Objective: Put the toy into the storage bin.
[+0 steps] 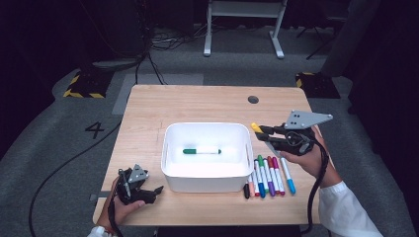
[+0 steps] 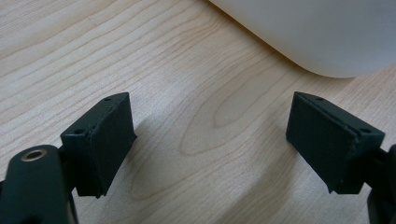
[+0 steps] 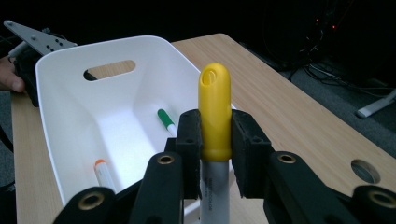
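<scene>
From where I sit this reads as a lab or test bay, not a home. My wooden desk [image 1: 197, 103] stands alone on grey carpet [image 1: 44, 148] in a dark room. Yellow-and-black hazard tape [image 1: 81, 91] marks floor plates beyond the desk's far corners, a painted number 4 [image 1: 94, 130] lies off its left edge, black cables [image 1: 153, 54] trail over the floor, and a white metal stand [image 1: 244, 24] waits behind.

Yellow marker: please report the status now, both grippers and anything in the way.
Right gripper shut on yellow marker, raised beside white bin. Left gripper open, empty, on table. Path into bin clear.
</scene>
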Tool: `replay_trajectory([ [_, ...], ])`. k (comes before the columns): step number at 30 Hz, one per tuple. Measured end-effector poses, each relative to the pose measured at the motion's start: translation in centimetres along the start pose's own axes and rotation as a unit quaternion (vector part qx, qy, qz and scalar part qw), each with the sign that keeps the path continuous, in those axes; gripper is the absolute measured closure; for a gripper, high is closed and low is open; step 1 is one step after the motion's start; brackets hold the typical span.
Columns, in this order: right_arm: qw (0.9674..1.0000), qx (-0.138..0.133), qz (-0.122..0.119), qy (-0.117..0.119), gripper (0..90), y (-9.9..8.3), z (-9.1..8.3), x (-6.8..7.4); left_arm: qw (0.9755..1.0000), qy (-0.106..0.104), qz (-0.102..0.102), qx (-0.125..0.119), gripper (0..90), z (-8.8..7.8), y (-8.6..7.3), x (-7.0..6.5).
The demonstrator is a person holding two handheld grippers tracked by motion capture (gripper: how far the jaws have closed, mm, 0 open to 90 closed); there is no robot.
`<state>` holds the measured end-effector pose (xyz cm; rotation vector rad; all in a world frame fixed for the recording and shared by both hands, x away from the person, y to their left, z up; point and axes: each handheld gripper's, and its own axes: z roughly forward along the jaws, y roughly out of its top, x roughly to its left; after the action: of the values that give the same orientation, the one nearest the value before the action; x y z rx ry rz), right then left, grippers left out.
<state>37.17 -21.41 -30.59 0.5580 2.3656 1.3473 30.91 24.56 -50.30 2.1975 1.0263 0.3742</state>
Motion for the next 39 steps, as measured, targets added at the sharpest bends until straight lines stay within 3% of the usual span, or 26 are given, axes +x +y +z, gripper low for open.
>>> replay_trajectory([
  [6,0.9994,-0.007,-0.030,0.014,74.8,2.0,0.9,1.0,1.0000,0.002,0.000,0.000,15.3,0.0,0.0,0.0],
  [13,0.9986,-0.012,-0.040,0.033,74.7,3.3,2.1,2.0,1.0000,0.001,0.001,0.000,15.3,0.0,0.0,0.0],
  [23,0.9969,0.010,-0.052,0.058,74.7,4.2,5.2,3.6,1.0000,0.001,-0.002,0.000,15.4,0.0,0.0,0.0],
  [27,0.9950,0.028,-0.059,0.075,74.8,4.2,6.6,4.4,1.0000,0.000,-0.002,0.000,15.4,0.0,0.0,-0.1],
  [33,0.9897,0.076,-0.076,0.095,74.8,3.3,9.4,5.6,1.0000,0.001,-0.002,0.000,15.4,0.0,0.0,0.0],
  [39,0.9831,0.115,-0.092,0.109,74.7,2.3,11.0,6.0,1.0000,0.000,-0.001,0.000,15.4,0.0,0.0,0.0],
])
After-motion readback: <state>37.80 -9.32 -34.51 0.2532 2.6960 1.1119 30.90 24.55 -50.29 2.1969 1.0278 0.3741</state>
